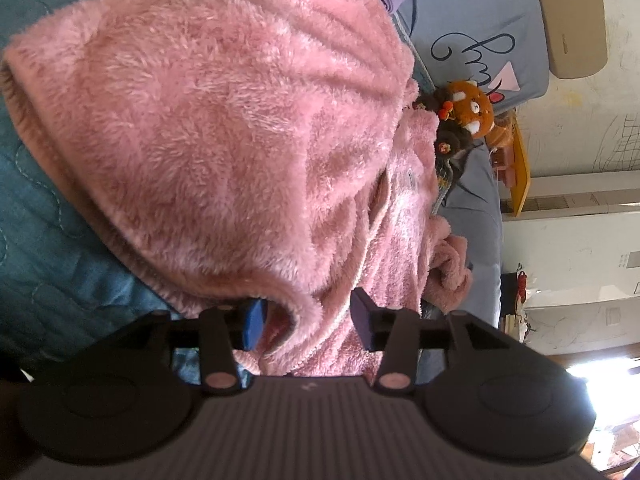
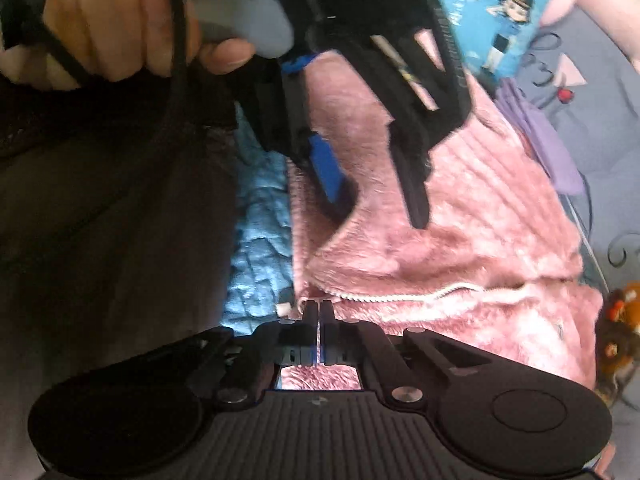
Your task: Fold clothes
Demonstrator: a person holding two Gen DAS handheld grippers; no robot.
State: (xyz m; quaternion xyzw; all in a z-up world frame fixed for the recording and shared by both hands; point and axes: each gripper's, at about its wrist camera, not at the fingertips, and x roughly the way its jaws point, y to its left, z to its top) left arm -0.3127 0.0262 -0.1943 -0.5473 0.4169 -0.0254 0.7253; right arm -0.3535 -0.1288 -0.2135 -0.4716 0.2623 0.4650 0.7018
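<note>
A pink fleece garment (image 1: 224,128) was spread in soft heaps over a teal quilted bed cover (image 1: 44,240), with a white-corded edge (image 2: 384,294) running across its near side. The left gripper (image 1: 308,320) was held with its fingers apart, a fold of the fleece lying in the gap between them, so that nothing was clamped; in the right wrist view the same gripper was seen from outside, poised over the garment, with the hand (image 2: 120,36) wrapped around its handle. The right gripper (image 2: 319,312) was drawn together at the garment's near edge, close to the corded hem; only a thin slit showed between the fingers, and it could not be told whether fleece was pinched there or the fingers merely rested beside it. Placing one gripper at the hem and the other further in was judged to suit lifting a flap of the fleece and carrying it over the rest. The thick pile was judged likely to slip or bunch unless plenty of cloth was gathered. How far the folding had gone could not be settled from the rumpled cloth. A blue-grey printed pillow (image 1: 480,32) and an orange plush toy (image 1: 472,108) lay beyond the garment, clear of the working area.
</note>
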